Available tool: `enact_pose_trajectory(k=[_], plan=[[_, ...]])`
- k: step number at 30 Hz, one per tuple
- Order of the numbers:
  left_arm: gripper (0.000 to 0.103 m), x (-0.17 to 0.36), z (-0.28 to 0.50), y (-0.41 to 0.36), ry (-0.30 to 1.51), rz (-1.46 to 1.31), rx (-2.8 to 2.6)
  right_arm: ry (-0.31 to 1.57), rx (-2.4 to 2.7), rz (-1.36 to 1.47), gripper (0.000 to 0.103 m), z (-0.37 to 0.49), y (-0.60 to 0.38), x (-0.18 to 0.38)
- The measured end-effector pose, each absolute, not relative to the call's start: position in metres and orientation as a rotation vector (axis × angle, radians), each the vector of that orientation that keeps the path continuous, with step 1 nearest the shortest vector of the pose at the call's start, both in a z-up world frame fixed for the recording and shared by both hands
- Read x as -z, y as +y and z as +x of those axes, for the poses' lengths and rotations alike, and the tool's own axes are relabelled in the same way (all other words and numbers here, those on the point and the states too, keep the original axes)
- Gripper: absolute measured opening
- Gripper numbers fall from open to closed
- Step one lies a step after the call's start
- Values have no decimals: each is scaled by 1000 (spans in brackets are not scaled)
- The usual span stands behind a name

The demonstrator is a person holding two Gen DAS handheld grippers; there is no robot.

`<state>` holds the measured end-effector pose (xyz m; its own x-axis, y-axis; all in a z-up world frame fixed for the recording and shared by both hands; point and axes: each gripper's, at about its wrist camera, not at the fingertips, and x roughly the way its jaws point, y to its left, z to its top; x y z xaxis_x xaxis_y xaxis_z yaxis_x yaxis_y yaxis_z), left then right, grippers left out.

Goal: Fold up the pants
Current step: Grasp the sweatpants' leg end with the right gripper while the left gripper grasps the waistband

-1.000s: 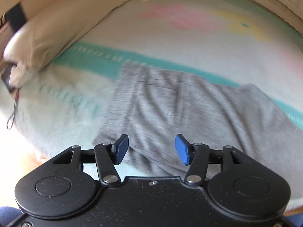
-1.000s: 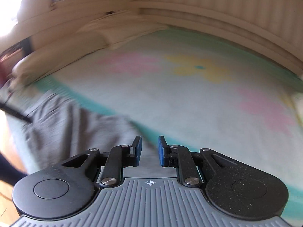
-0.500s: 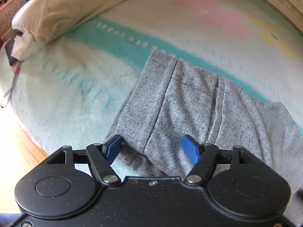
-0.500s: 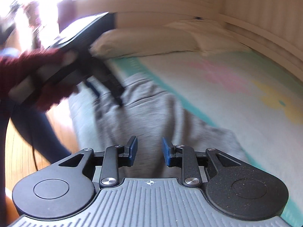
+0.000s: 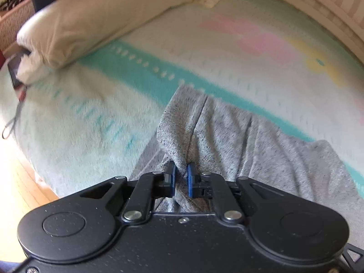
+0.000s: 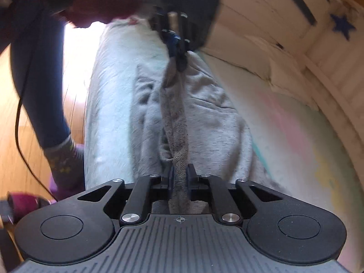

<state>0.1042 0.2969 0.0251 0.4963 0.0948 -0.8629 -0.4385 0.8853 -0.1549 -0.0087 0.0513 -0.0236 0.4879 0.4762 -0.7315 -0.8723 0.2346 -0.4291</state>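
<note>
**Camera placement: two wrist-mounted fisheye views**

Left wrist view: mounted on the left gripper (image 5: 180, 179), looking forward along its fingers and steeply down at the bed's blanket (image 5: 227, 52). It sits close over the grey pants (image 5: 261, 150), with the pillow (image 5: 91, 22) at far left and the headboard wall along the far edge.

Right wrist view: mounted on the right gripper (image 6: 180, 179), angled down along the near edge of the bed, close to the pants (image 6: 204, 118). It faces the left gripper (image 6: 175, 43) at the far end.

Shared area: both views cover the pants, the blanket (image 6: 295, 136) and the wooden floor (image 5: 13, 182) beside the bed.
</note>
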Motion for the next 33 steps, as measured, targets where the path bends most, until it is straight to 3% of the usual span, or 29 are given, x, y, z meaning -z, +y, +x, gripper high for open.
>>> enact_pose_trajectory(k=[5, 7, 9, 11, 13, 14, 17, 19, 21, 27, 29, 33], plan=[[13, -52, 93, 302, 929, -379, -303, 636, -1041, -633, 11, 12, 44, -4], [13, -59, 88, 307, 907, -371, -303, 661, -1048, -647, 11, 9, 49, 5], [14, -53, 90, 314, 948, -379, -314, 688, -1066, -759, 13, 3, 57, 27], [25, -30, 98, 321, 1055, -399, -365, 680, -1078, -796, 15, -3, 56, 36], [25, -8, 101, 329, 1150, -454, -434, 693, -1100, -741, 18, -3, 50, 24], [29, -5, 97, 334, 1138, -507, -452, 695, -1115, -681, 18, -1, 45, 13], [25, -25, 83, 335, 1020, -496, -593, 697, -1095, -504, 27, 13, 27, -12], [19, -40, 82, 326, 942, -421, -640, 713, -1029, -461, 27, 26, 19, -16], [20, -51, 89, 312, 923, -394, -565, 739, -949, -473, 27, 37, 12, -12], [22, -45, 134, 236, 1041, -269, -269, 953, -834, -546, 28, 47, -7, 27], [29, -36, 150, 212, 1092, -234, -191, 928, -859, -568, 28, 39, -11, 28], [29, -22, 180, 177, 1153, -143, -84, 946, -847, -501, 27, 47, -26, 11]])
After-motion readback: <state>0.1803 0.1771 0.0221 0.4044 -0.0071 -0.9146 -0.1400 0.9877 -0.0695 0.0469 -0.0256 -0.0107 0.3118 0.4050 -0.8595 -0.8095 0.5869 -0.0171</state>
